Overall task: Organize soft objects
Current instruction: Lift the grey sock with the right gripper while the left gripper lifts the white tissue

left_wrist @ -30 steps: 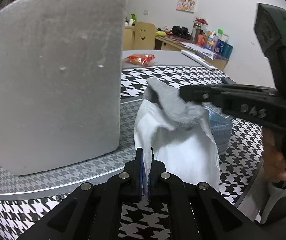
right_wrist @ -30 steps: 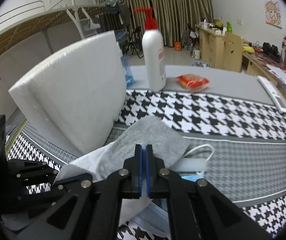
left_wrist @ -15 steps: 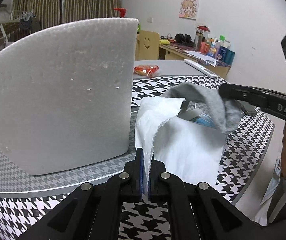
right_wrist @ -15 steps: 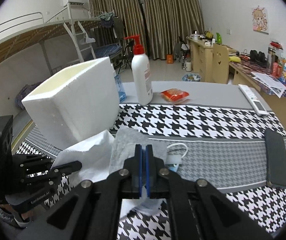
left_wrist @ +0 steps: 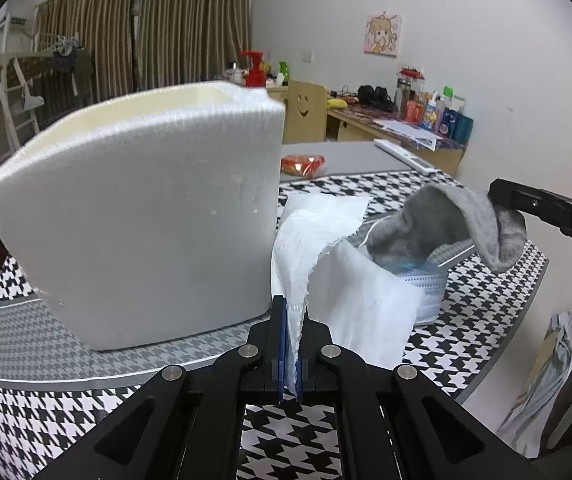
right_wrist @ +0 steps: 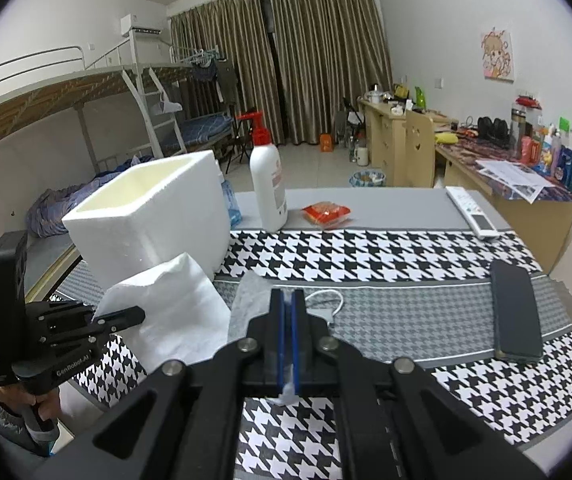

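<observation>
At left of the frame stood a white foam box (left_wrist: 146, 216). At centre, the left gripper (left_wrist: 291, 344) was clamped on a white paper towel (left_wrist: 350, 292); at right, the right gripper (right_wrist: 288, 332) pinched a grey sock (left_wrist: 458, 224) above a face mask (left_wrist: 426, 284). Either limp piece could snag the box's rim or slip free.

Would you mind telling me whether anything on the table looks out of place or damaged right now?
Nothing looks spilled or broken. The white tissue has a ragged torn edge and hangs from the left gripper; the grey sock dangles from the right gripper. A face mask lies crumpled beneath them beside the foam box.
</observation>
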